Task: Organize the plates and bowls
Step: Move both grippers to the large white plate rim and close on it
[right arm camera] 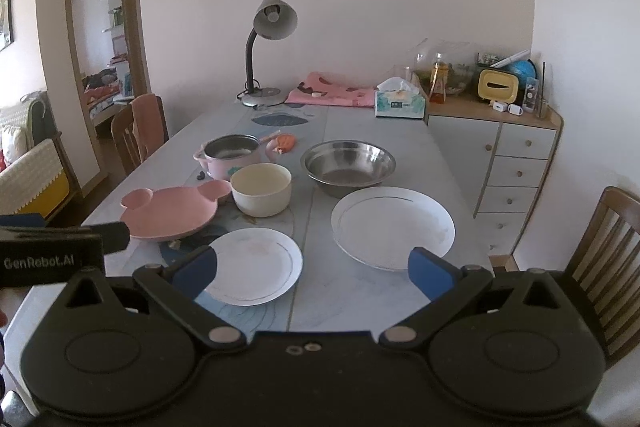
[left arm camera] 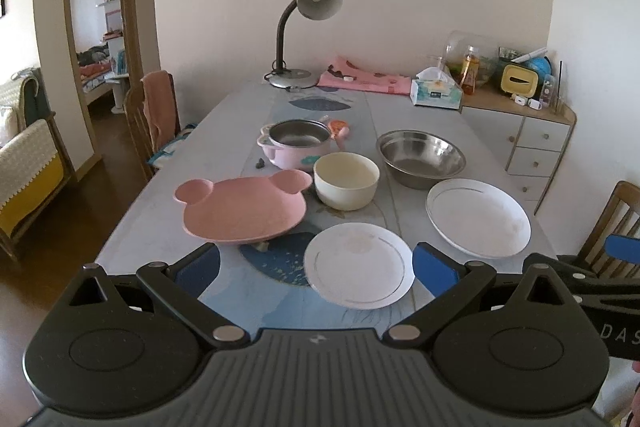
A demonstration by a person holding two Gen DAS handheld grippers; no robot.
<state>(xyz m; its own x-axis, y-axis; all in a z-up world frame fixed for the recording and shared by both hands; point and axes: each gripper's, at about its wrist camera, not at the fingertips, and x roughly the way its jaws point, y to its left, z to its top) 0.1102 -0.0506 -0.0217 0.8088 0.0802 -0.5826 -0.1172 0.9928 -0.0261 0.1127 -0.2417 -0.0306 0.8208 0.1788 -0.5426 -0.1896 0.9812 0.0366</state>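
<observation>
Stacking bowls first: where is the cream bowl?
The cream bowl sits mid-table in both views, between the pink bear plate and the steel bowl.

Steel bowl (left arm camera: 421,158), 1 o'clock of table centre: bare metal, brushed, dull sheen. Pink pot (left arm camera: 294,146), 11 o'clock: glossy enamel-like outside, metal lining. Cream bowl (left arm camera: 346,185): matt, smooth. Bear-eared plate (left arm camera: 242,209), 9 o'clock: matt pink, plastic-looking. Small white plate (left arm camera: 359,265) and large white plate (left arm camera: 478,217): smooth, glazed, thin metallic rim line. Table (left arm camera: 160,227): smooth, faintly glossy printed covering. Lamp (left arm camera: 308,27), 12 o'clock: grey metal, satin. Pink cloth (left arm camera: 368,78) beside it. Chair (right arm camera: 608,247), 3 o'clock: varnished wood.
</observation>
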